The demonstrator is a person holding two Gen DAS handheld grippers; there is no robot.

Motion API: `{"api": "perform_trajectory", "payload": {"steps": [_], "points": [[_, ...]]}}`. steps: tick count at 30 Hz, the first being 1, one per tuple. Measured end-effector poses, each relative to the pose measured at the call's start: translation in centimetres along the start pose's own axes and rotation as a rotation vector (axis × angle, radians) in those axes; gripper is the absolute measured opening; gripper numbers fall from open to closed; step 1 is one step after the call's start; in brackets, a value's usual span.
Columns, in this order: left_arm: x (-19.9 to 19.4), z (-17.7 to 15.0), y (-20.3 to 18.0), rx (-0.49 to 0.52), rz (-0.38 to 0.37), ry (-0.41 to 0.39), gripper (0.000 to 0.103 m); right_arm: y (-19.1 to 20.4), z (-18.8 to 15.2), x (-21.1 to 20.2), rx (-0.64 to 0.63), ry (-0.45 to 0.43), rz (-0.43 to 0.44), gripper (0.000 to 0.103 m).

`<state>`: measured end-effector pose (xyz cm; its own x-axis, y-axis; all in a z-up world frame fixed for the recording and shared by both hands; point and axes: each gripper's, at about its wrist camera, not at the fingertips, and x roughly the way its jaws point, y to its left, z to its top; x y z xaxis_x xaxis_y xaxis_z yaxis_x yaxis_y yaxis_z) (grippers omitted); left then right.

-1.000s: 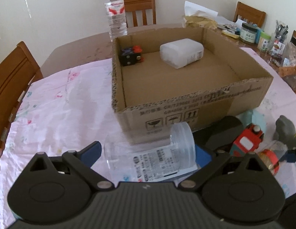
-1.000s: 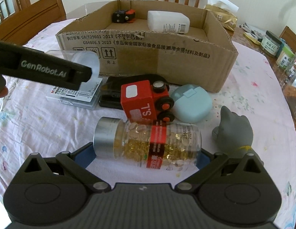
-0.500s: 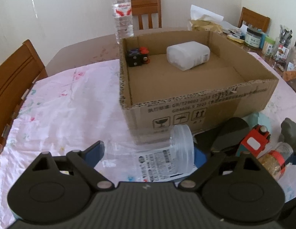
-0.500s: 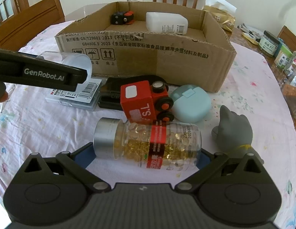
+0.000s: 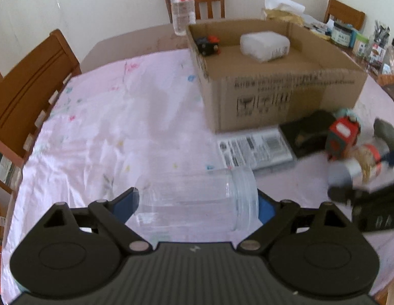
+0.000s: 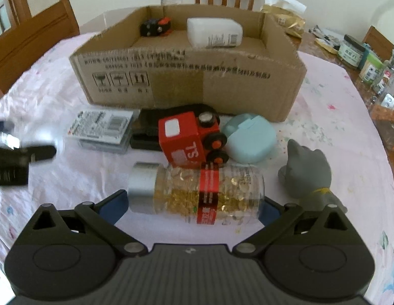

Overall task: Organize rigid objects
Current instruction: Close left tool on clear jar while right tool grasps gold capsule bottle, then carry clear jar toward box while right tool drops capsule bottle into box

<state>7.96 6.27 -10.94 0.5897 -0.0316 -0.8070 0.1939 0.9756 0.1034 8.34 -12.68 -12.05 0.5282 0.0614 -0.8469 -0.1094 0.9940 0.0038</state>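
My left gripper (image 5: 197,204) is shut on a clear plastic jar (image 5: 194,200), lying sideways between the fingers, above the pink tablecloth left of the cardboard box (image 5: 285,94). My right gripper (image 6: 194,207) is shut on a bottle of golden capsules (image 6: 197,193) with a silver cap and red label band. The box (image 6: 186,81) holds a black and red toy car (image 6: 156,26) and a white plastic container (image 6: 214,32). In front of the box lie a flat labelled case (image 6: 101,129), a black case (image 6: 146,132), a red toy truck (image 6: 189,137), a teal round case (image 6: 250,139) and a grey cat figure (image 6: 308,172).
A water bottle (image 5: 181,7) stands behind the box. Wooden chairs (image 5: 26,94) surround the table. Jars and packets (image 6: 364,56) crowd the right side. The left gripper's body (image 6: 16,162) shows at the left edge of the right wrist view.
My left gripper has pulled back and left with the clear jar, lifting it off the flat labelled case. My right gripper has stayed on the capsule bottle.
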Motion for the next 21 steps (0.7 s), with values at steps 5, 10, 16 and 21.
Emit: {"api": "perform_trajectory", "payload": {"steps": [5, 10, 16, 21], "points": [[0.29, -0.5, -0.24, 0.007, 0.006, 0.01, 0.094, 0.3, 0.32, -0.17, 0.005, -0.01, -0.029, 0.103], [0.18, -0.61, -0.18, 0.007, -0.002, 0.018, 0.094, 0.33, 0.36, -0.42, 0.022, -0.014, -0.041, 0.103], [-0.17, -0.55, 0.1, -0.001, -0.017, 0.032, 0.094, 0.45, 0.45, -0.4, 0.037, -0.011, -0.058, 0.103], [-0.21, -0.17, 0.13, -0.011, -0.02, 0.026, 0.094, 0.62, 0.48, -0.14, 0.038, -0.007, -0.072, 0.103]]}}
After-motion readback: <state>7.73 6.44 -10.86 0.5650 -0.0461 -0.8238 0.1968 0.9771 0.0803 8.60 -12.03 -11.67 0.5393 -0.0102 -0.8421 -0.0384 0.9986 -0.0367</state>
